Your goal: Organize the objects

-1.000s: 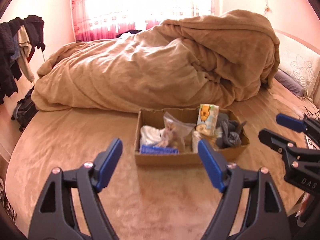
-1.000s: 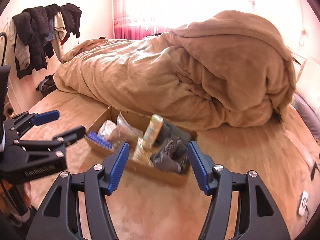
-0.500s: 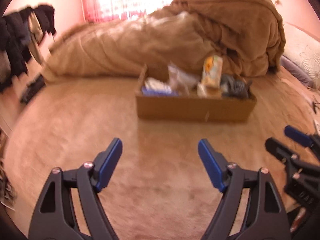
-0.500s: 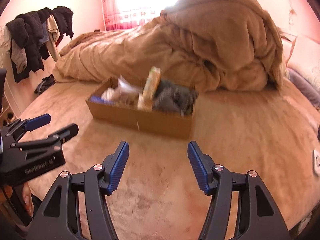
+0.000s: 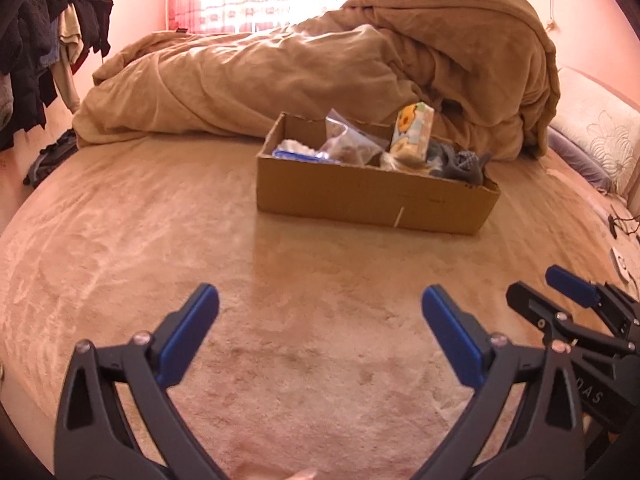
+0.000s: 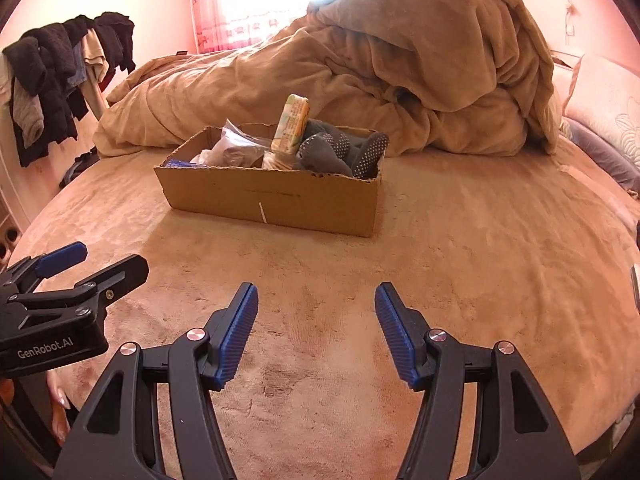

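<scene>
On the tan bedspread [image 5: 160,240] ahead of me sits a cardboard box [image 5: 372,196], well apart from both of my grippers and just in front of the heaped brown duvet [image 5: 320,80].

My left gripper [image 5: 320,332] hangs low over the bedspread with its jaws spread wide and nothing between the blue pads [image 5: 188,336]. My right gripper [image 6: 316,328] is likewise released and empty, its ribbed blue pads [image 6: 236,336] apart over bare fabric. From the left wrist view I see the right gripper at the lower right edge; from the right wrist view the left one shows at the lower left, side on.

Inside the box several things stand or lie packed together. A pale yellow packet [image 6: 291,123] with printed pictures stands upright near the middle, rising above the rim. Just to its right lies a bundle of grey socks [image 6: 344,152] with dotted grip soles, filling the right end of the box. To the packet's left a clear plastic bag [image 6: 236,148] leans, its contents too dim to name. At the far left end a blue item [image 5: 292,154] lies low against the front wall, with something white [image 5: 294,146] just behind it; I cannot tell what either is.

Dark clothes [image 6: 52,72] hang on a rack by the left wall. A pale pillow [image 5: 600,144] lies at the right edge of the bed.
</scene>
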The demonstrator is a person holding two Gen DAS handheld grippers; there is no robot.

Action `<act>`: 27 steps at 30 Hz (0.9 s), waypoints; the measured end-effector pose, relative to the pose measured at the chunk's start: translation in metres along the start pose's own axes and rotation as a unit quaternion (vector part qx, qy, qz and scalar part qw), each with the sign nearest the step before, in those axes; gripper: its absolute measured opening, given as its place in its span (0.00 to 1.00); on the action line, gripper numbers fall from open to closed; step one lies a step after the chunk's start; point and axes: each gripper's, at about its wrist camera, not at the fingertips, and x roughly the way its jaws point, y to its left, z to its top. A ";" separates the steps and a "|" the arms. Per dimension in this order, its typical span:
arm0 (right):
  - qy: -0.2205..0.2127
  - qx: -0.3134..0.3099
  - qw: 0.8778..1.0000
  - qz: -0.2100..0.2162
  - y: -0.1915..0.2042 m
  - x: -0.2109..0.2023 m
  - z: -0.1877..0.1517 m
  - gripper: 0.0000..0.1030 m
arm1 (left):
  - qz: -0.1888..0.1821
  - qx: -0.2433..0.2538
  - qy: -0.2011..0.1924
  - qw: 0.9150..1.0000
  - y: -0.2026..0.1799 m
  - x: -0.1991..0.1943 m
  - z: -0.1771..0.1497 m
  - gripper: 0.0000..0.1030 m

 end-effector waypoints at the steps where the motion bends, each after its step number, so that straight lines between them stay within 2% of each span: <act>1: 0.001 0.000 1.000 0.000 -0.001 0.001 0.000 0.62 | 0.004 0.002 0.004 1.000 -0.001 0.002 0.000 0.99; 5: 0.003 0.004 1.000 0.001 -0.003 0.002 -0.001 0.62 | -0.003 -0.001 0.023 1.000 -0.001 0.010 -0.001 0.99; 11: 0.003 0.001 1.000 -0.003 -0.003 0.003 -0.001 0.62 | -0.015 -0.018 0.018 1.000 0.006 0.009 -0.001 0.99; 20: 0.007 0.004 1.000 -0.004 -0.005 0.006 -0.003 0.62 | -0.003 -0.026 0.019 0.999 0.010 0.009 -0.001 0.99; 24: 0.007 0.003 1.000 -0.004 -0.006 0.006 -0.003 0.62 | 0.014 -0.027 0.017 0.999 0.011 0.009 0.000 0.99; 27: 0.008 0.003 1.000 -0.004 -0.005 0.006 -0.003 0.62 | 0.011 -0.026 0.021 0.999 0.011 0.010 -0.001 0.99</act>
